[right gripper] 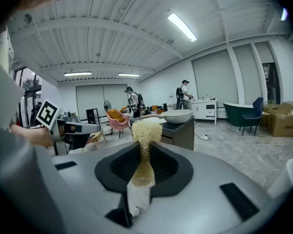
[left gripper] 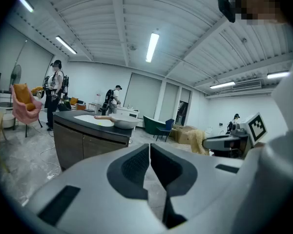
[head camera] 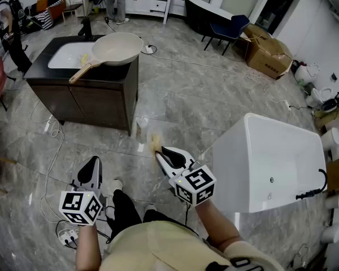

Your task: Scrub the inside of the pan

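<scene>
1. The pan [head camera: 117, 48] is a wide, cream-white frying pan with a long tan handle. It sits upright on the dark counter [head camera: 121, 73] in the upper left of the head view, beside the white sink basin [head camera: 68, 54], with its handle pointing to the lower left.
2. The scrubber [right gripper: 147, 129] is a tuft of pale yellow fibres on a flat stem. It stands upright, clamped in the right claw [right gripper: 145, 150] at the lower centre of the right gripper view, well apart from the pan.

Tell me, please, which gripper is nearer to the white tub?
Right. The right gripper, holding a brush, is just left of the white tub; the left gripper, shut and empty, is farther left, beyond it.
</scene>
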A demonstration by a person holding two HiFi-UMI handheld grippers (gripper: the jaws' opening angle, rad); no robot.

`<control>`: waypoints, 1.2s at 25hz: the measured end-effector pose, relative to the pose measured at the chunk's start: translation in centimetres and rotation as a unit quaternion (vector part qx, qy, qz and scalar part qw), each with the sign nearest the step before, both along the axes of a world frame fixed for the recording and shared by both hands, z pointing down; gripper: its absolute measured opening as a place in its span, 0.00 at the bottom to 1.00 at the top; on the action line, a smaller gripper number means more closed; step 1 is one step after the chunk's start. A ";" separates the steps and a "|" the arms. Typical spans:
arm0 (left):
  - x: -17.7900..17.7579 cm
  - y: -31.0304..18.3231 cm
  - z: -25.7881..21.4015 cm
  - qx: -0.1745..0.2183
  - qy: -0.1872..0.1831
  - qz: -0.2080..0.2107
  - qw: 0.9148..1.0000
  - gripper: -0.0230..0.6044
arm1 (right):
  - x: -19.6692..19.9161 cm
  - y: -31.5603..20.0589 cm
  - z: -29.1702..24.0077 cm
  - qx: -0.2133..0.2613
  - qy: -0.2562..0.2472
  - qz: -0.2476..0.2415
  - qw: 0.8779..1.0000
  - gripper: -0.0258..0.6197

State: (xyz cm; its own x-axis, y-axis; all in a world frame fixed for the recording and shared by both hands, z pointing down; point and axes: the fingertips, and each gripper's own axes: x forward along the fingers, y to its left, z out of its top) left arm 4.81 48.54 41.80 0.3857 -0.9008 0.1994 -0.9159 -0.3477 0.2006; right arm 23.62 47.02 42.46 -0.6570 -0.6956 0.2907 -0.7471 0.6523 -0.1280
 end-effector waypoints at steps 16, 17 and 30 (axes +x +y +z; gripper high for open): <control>-2.4 -5.7 3.4 -0.006 -0.074 0.027 0.997 0.07 | -3.3 -6.0 3.6 -0.043 0.032 -0.004 0.999 0.15; -2.8 -6.5 3.3 -0.006 -0.076 0.031 0.997 0.07 | -3.8 -6.8 3.6 -0.043 0.033 -0.004 0.999 0.15; -8.5 -17.2 0.6 -0.015 -0.090 0.095 0.991 0.08 | -11.4 -18.0 1.7 -0.048 0.050 -0.006 0.998 0.15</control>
State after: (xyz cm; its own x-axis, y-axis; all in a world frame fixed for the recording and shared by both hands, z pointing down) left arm -3.67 31.37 42.43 0.5040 -0.8076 0.3064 -0.8560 -0.5144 0.0521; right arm 12.20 29.05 44.15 -0.6297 -0.6537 0.4196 -0.7514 0.6497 -0.1154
